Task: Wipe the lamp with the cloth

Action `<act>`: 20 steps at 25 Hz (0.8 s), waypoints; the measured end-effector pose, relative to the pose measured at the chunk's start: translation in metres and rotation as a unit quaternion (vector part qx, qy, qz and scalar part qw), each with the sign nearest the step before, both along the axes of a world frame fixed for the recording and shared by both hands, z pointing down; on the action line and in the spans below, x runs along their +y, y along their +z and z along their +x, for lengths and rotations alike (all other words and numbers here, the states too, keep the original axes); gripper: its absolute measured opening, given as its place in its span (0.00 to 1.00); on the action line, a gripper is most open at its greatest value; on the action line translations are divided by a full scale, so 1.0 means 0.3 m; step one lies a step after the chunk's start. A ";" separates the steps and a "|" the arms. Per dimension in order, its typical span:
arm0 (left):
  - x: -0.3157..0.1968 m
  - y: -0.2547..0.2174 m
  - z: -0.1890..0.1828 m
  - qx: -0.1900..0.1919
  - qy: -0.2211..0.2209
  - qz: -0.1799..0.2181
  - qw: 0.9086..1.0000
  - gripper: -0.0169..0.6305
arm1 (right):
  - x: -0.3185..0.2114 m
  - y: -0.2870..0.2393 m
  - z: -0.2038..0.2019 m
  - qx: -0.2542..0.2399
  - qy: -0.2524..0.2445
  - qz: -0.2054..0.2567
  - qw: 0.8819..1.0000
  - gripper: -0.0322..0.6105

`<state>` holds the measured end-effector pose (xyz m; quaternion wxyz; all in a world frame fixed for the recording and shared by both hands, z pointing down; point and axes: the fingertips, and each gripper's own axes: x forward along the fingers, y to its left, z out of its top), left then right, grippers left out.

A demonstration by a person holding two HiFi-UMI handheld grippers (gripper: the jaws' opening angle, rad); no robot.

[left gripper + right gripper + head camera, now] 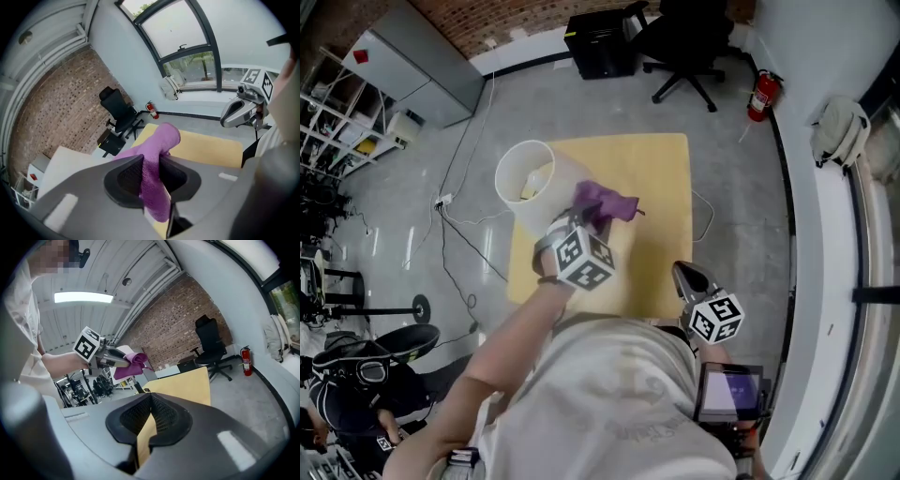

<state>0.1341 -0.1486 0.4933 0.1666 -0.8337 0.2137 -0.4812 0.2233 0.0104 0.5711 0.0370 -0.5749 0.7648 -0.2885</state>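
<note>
A white lamp shade [525,178] stands on the yellow table [661,178], at its left part. My left gripper [586,223] is shut on a purple cloth [605,200], which hangs against the shade's right side. In the left gripper view the cloth [161,140] is pinched between the two dark pads [124,178] and folds over forward. My right gripper [684,272] hovers at the table's near edge, apart from the lamp. Its jaws [151,399] meet at the tips with nothing between them. From the right gripper view the left gripper [112,363] and cloth [131,364] show at the left.
A black office chair [689,42] and a black box [600,42] stand on the grey floor beyond the table. A red fire extinguisher [759,96] leans by the right wall. Cables [455,225] run across the floor left of the table, near shelving [337,122].
</note>
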 end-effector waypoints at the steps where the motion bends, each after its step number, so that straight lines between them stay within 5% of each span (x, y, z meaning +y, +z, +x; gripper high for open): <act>1: 0.006 0.032 -0.003 0.000 -0.003 -0.007 1.000 0.16 | 0.000 -0.001 0.004 0.001 -0.001 0.000 1.000 0.07; 6: 0.046 0.070 -0.013 0.020 -0.001 0.007 1.000 0.16 | -0.007 0.005 0.027 0.006 -0.010 -0.002 1.000 0.07; 12: 0.090 -0.227 -0.027 0.090 0.009 0.074 0.993 0.16 | -0.066 -0.010 0.014 0.015 -0.039 -0.004 0.999 0.07; 15: 0.085 -0.394 -0.116 0.126 -0.004 0.126 0.984 0.16 | -0.100 -0.045 -0.052 0.026 -0.060 0.003 0.998 0.07; 20: -0.023 -0.445 -0.317 0.127 -0.021 0.184 0.975 0.16 | -0.209 -0.082 -0.174 0.043 -0.079 0.019 0.996 0.07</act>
